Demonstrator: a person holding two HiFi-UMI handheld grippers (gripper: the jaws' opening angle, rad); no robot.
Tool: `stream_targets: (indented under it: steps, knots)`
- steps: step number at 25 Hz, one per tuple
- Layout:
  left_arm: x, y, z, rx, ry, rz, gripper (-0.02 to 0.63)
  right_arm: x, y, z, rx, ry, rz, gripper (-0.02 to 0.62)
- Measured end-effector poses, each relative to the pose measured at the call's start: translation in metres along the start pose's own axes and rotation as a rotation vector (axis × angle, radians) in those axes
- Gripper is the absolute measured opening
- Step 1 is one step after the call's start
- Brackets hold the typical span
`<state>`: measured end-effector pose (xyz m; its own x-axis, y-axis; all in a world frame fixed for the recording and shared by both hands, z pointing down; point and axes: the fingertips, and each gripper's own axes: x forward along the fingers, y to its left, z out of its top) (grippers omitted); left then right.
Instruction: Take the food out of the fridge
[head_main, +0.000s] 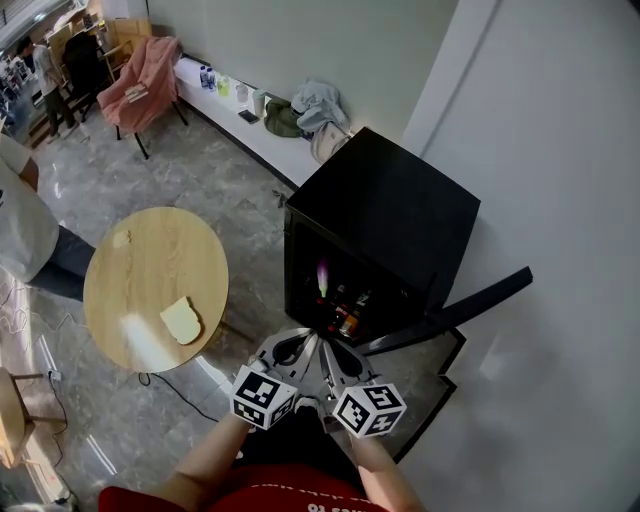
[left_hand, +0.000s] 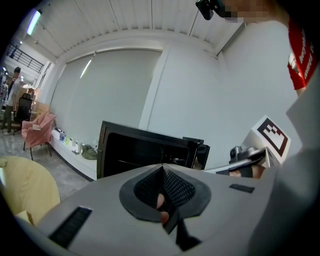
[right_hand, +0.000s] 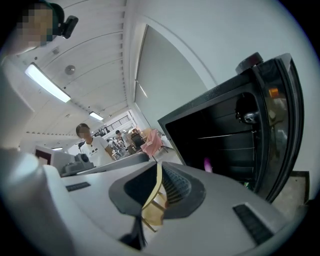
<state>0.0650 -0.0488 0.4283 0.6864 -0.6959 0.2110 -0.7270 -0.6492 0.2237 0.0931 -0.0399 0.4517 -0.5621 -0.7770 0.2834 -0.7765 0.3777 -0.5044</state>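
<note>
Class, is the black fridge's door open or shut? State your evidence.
Open. The door stands swung out beside the fridge, and items show inside it.

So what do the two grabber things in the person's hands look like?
The left gripper and the right gripper are both light grey, with wide, flat shells and black ridged fingers. Each one carries a white cube printed with black square patterns. The person wears a red top.

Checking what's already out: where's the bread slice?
In the head view, the bread slice lies on the round wooden table, near its lower right edge, left of the open black fridge.
</note>
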Motion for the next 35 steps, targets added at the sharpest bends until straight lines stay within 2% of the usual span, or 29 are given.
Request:
stream_targets:
  steps: [6,9,14,20,25,30,35]
  knots:
    - [0.005,0.016,-0.006,-0.015,0.009,0.018,0.002,0.017,-0.007,-0.006,0.011,0.022,0.001,0.019]
    - [0.008,0.021,-0.003,-0.030,0.000,0.018,0.002,0.028,-0.010,-0.012,0.037,0.053,0.006,0.105]
    - [0.014,0.029,-0.002,-0.028,-0.010,0.017,0.002,0.043,-0.021,-0.017,0.030,0.071,-0.031,0.114]
    - [0.016,0.047,-0.012,-0.057,-0.016,0.051,0.001,0.064,-0.041,-0.033,0.014,0.128,-0.059,0.114]
    - [0.023,0.066,-0.024,-0.006,0.009,0.104,0.002,0.086,-0.056,-0.037,-0.013,0.155,-0.096,0.114]
    - [0.027,0.073,-0.024,-0.032,-0.002,0.119,0.001,0.111,-0.083,-0.052,-0.050,0.207,-0.167,0.118]
    - [0.034,0.080,-0.032,-0.043,0.003,0.128,0.001,0.131,-0.095,-0.056,-0.054,0.231,-0.187,0.118]
